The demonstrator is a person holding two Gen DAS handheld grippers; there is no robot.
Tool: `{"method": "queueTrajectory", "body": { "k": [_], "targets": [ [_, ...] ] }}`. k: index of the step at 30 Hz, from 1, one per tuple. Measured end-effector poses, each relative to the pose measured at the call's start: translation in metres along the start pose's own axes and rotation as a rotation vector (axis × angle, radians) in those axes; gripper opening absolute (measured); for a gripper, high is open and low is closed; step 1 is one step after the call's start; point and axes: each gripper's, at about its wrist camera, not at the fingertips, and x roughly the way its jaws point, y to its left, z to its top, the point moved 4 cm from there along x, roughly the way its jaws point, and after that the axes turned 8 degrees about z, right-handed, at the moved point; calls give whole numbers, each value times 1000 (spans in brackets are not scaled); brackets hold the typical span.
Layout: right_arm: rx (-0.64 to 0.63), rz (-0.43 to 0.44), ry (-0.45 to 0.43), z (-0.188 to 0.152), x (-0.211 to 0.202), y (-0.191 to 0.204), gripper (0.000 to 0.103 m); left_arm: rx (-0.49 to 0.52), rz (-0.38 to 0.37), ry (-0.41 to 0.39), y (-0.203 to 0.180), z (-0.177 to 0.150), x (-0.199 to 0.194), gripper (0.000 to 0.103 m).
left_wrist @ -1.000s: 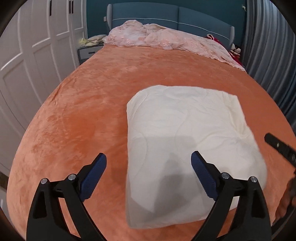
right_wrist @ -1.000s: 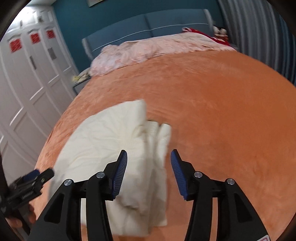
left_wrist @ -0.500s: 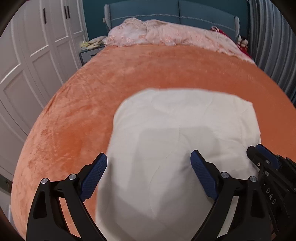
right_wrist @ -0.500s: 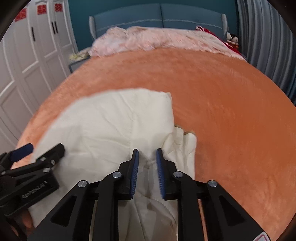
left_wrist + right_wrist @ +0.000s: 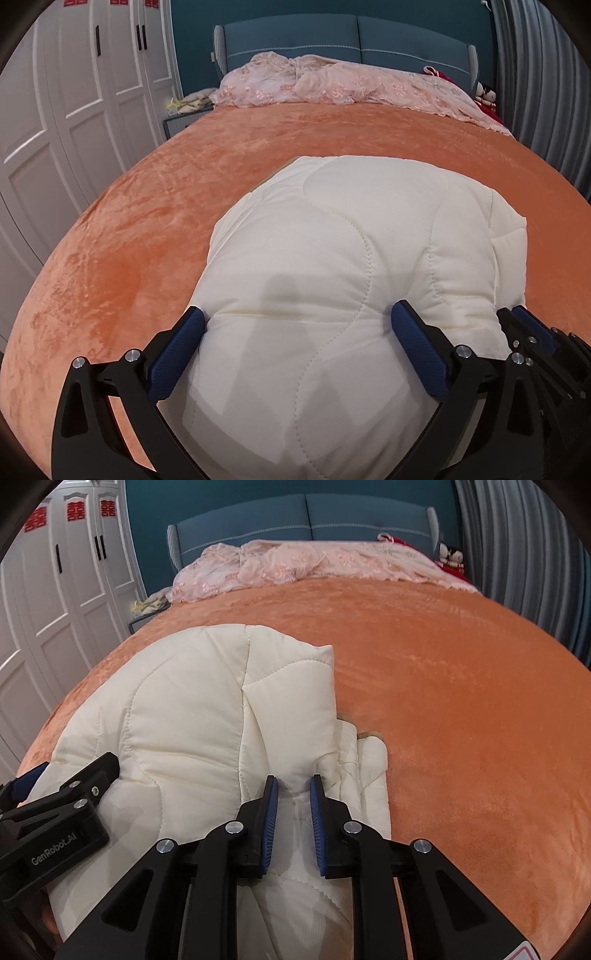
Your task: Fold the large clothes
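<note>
The cream quilted coat (image 5: 332, 258) lies folded into a thick pad on the near part of the bed, on the orange blanket (image 5: 129, 229), and both tools are down on it.

Left gripper (image 5: 301, 321): its blue fingers (image 5: 417, 343) stand wide apart, having just been opening a touch further, and the near end of the padded bundle bulges up between them. Both blue pads sit right against the fabric at either side; whether they squeeze it I cannot tell.

Right gripper (image 5: 293, 786): its fingers (image 5: 271, 805) are drawn close together and clamp a narrow ridge of cream cloth, on the right-hand side of the bundle where the loose layered edges (image 5: 369, 768) spill onto the blanket. The cloth puckers up between the two blue pads.

From the right wrist view the left tool's black body shows at the lower left edge, resting on the cream fabric. From the left wrist view the right tool sits at the lower right, just beside the bundle's edge.

Farther up the bed, a pink floral cover (image 5: 332, 85) is heaped against the blue headboard (image 5: 351, 37). White wardrobe doors (image 5: 55, 609) run along the left, grey curtains (image 5: 517, 554) on the right.
</note>
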Motion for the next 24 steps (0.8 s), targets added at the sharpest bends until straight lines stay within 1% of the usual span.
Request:
{"method": "queueTrajectory", "body": {
  "k": [4,9,15,18,20,22,23,24],
  "targets": [
    [11,-1,-30,-3,1,-1,14,-11,5,-27,-1,-3,2,98],
    [18,11,-35,-4,2,-4,14,-25,-1,-38,-1,-5,6,98],
    [3,-3,-44,-7,2,-2,14,-33,-3,-52,0,-9,7,98],
    [-4,-13,-43,-7,1,-1,15,-33,-9,-45,0,-9,6,98],
    [-16,-25,-25,-5,-1,2,16,-32,-23,-33,2,-8,5,98],
    [-42,-33,19,0,-7,7,18,-27,-49,-6,6,-8,-2,98],
    [-44,-28,53,4,-17,10,19,-20,-56,13,9,-8,-8,98],
    [-28,-14,71,5,-28,11,22,-11,-66,37,13,-10,-17,98]
  ]
}}
